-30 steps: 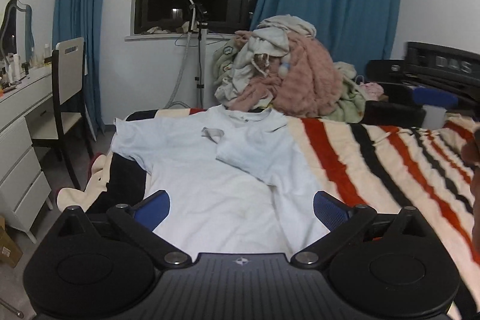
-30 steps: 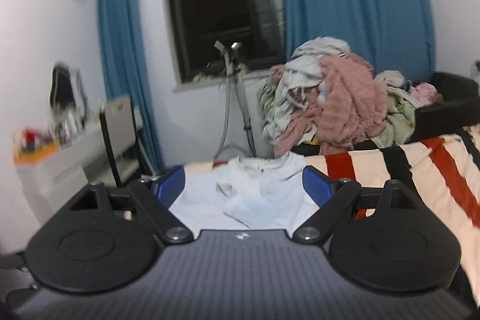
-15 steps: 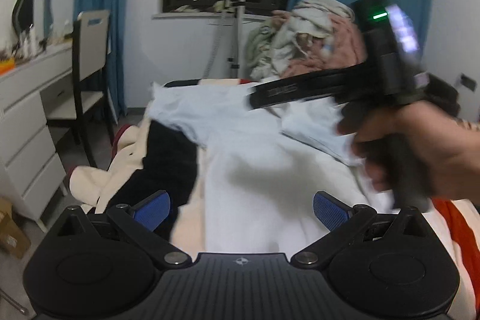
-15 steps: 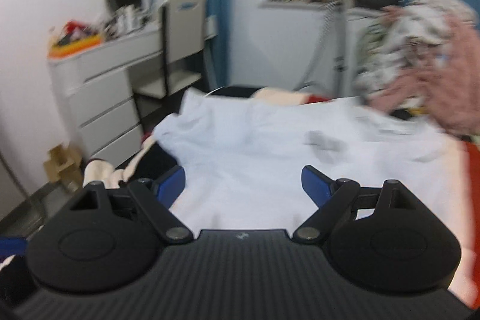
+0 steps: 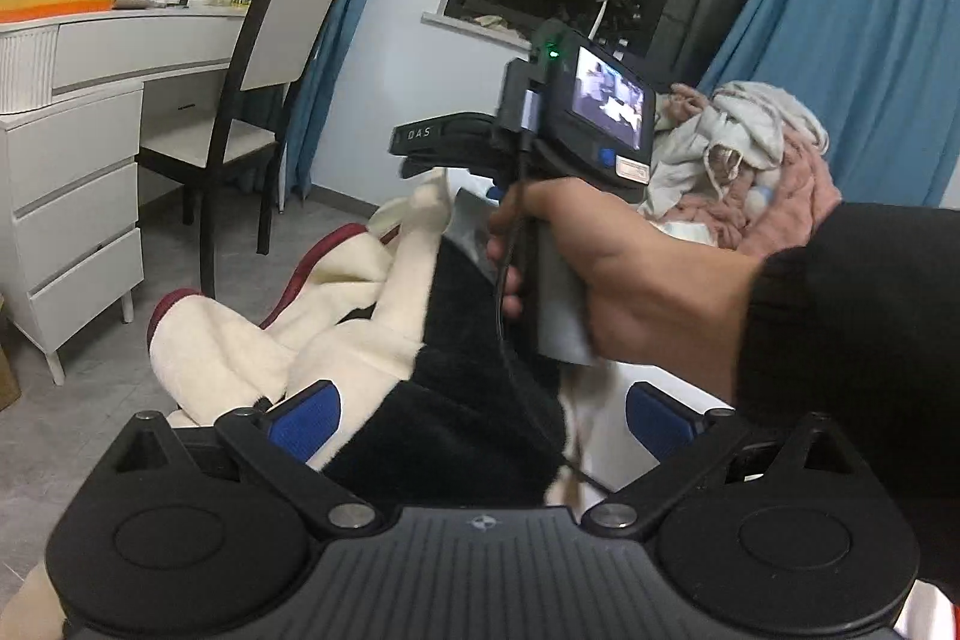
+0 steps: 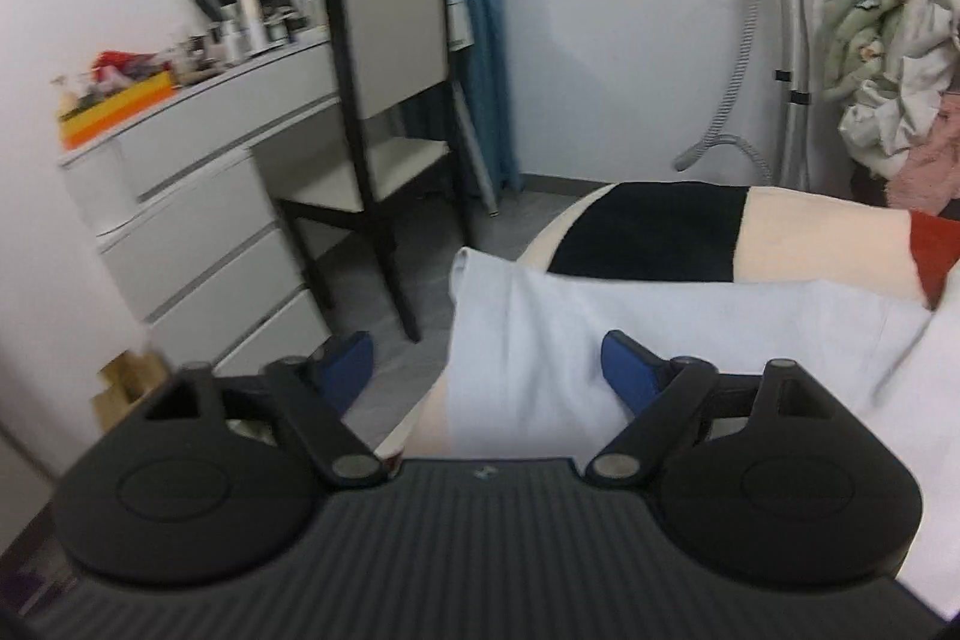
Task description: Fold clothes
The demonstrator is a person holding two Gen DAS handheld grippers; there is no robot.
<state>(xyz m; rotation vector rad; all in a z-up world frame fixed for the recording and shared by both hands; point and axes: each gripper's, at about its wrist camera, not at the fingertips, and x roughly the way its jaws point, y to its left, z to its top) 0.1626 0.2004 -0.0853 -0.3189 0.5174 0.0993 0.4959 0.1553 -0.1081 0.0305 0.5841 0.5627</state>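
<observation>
A pale blue shirt (image 6: 660,334) lies spread on the striped blanket (image 6: 822,232) of the bed; its left sleeve reaches the bed's edge. My right gripper (image 6: 486,370) hangs open just above that sleeve, nothing between its blue pads. In the left wrist view a person's hand (image 5: 606,274) holds the right gripper's handle and screen in front of me, hiding most of the shirt. My left gripper (image 5: 480,412) is open over the black and cream blanket (image 5: 360,316) at the bed's left side, holding nothing.
A white dresser (image 6: 198,220) with clutter and a mirror stands left, with a chair (image 6: 384,100) beside it. A heap of clothes (image 5: 738,172) sits at the far end of the bed. A steamer pole (image 6: 792,28) stands by the window. A black sleeve (image 5: 864,346) fills the right.
Both grippers have swung left toward the bed's left edge. The right gripper has moved lower and closer over the shirt's left sleeve, and its hand now blocks the left wrist view.
</observation>
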